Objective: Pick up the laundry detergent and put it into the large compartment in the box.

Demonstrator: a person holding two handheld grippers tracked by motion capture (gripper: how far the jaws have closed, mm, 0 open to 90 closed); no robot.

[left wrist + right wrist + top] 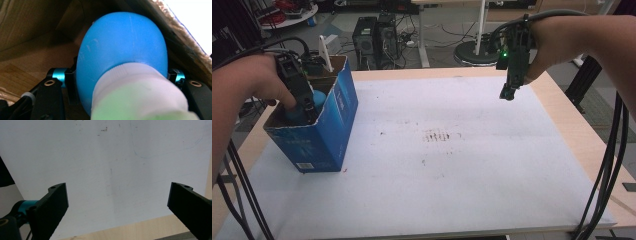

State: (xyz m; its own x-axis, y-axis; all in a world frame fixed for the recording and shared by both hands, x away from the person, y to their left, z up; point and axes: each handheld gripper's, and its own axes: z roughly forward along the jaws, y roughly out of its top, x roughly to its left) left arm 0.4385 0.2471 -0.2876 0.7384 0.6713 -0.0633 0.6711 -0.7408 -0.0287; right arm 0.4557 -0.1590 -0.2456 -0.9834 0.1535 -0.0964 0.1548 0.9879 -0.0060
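At the left edge of the table (562,135), which is covered by a white sheet (452,165), an open blue cardboard box (319,135) is seen standing on the sheet. The left gripper (304,107) is lowered into the box from above, held by the left hand (262,82), with its cable trailing off to the left. A blue bottle (122,52) with a white cap (138,92) is clamped between its jaws; in the left gripper view the two jaws are seen pressed against opposite sides of the blue body just above the cap, and the brown inner walls of the box are seen around and behind the bottle. In the high view part of the blue body is visible inside the box beside the gripper. Faint dark marks (437,135) are noted on the sheet near the middle of the table. At the right, the right gripper (508,92) is held in the air above the far right part of the sheet by the right hand (552,42), pointing downward. Its jaws are seen standing wide apart in the right gripper view, with nothing between them and the white sheet beneath.
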